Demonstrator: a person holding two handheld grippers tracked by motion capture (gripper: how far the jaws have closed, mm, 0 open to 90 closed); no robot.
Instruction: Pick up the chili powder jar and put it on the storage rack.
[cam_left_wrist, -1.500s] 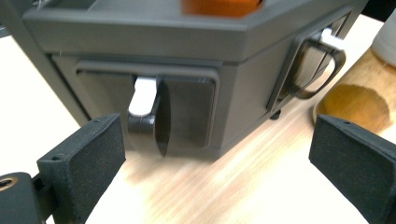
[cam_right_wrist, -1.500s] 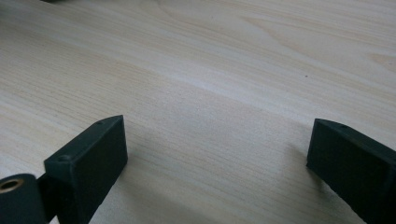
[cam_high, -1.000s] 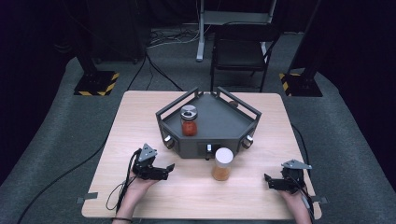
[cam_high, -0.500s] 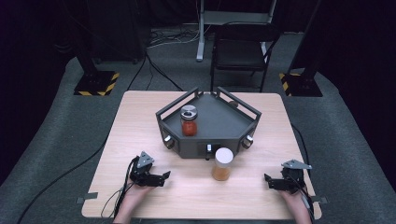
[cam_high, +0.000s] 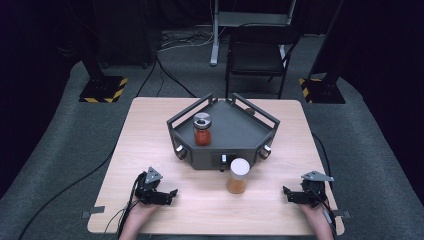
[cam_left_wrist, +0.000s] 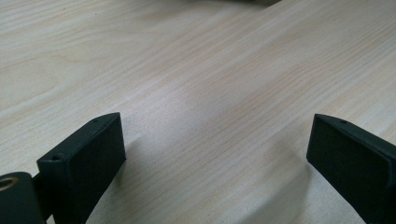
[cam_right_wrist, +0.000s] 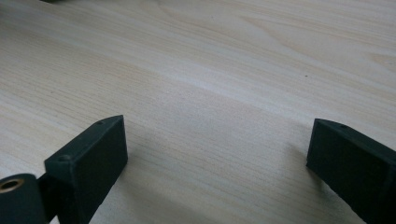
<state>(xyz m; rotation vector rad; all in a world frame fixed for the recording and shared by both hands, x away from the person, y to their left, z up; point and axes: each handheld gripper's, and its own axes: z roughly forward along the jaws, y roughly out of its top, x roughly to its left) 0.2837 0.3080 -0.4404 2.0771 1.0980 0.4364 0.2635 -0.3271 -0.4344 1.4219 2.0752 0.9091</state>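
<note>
In the high view, we rest both tongs on the desk (cam_high: 150, 135) near the bottom of the frame: the left tongs (cam_high: 170, 194) at lower left, the right tongs (cam_high: 287, 193) at lower right, both empty. Between them, just below the frame's middle, stands the white-lidded jar (cam_high: 238, 176) with orange contents, touching nothing and just in front of the dark tray (cam_high: 235, 131). Inside that tray, toward its left part, a second jar (cam_high: 202, 130) with a grey lid and red contents stands upright.

In the left gripper view, our jaws stand wide apart at the bottom corners, with bare wood grain between them and nothing held.

In the right gripper view, the jaws are likewise spread wide over bare wood, gripping nothing.

We judge that we are at a resting stage, with no grasp begun. The white-lidded jar is the nearest thing to both tongs, so the next move probably calls for lifting one pair off the desk, swinging it toward the frame's centre, and straddling the jar's body squarely before closing.
</note>
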